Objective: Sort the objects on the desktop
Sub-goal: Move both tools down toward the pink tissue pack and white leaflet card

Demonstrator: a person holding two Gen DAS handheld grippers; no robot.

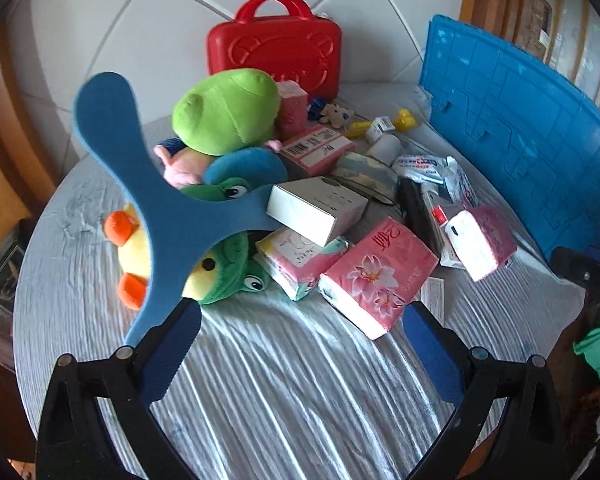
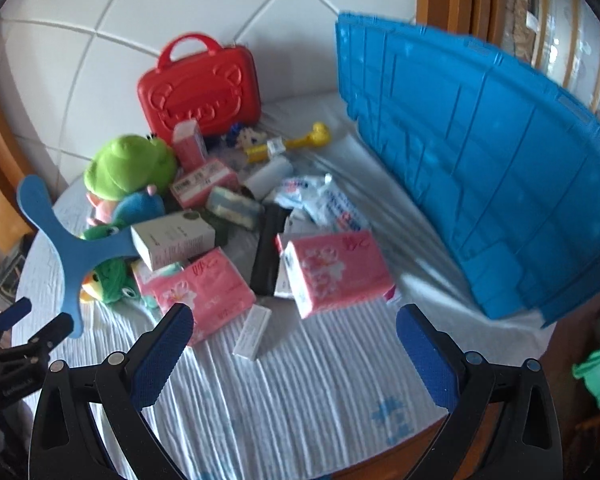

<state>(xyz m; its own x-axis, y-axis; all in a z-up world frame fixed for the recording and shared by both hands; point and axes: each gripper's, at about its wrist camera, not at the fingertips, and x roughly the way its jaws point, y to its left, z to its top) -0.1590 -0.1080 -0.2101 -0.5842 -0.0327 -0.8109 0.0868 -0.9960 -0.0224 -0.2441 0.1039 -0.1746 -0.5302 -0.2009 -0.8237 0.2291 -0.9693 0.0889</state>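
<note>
**Sorting a cluttered desktop: hazards at the approach stage.** The left gripper sits at the bottom of the left wrist view with its jaws spread wide and nothing between them. The right gripper is likewise released and empty at the bottom of the right wrist view.

The objects to sort lie heaped across the middle of both frames on the cloth-covered table. A blue boomerang stands on edge at centre left. One arm points to the upper left and another reaches the white box. The lowest arm ends just behind the left finger pad, and whether that tip rests on the cloth or against the pad cannot be told.

Behind the boomerang are a green plush and a duck plush. A pink tissue pack lies just ahead of the jaws. A red case stands at upper centre, and a blue crate stands on its edge at right.

Likely failures:
- **Boomerang:** it looks only lightly propped, so a nudge from the left finger could topple it into the plush heap or off the near edge.
- **White box:** it is perched on the softer packs and may slide if the boomerang arm drags it.
- **Tissue pack:** closing on its corner may squash it rather than lift it.
- **Crate:** a swing by the right gripper could knock it over.
</note>
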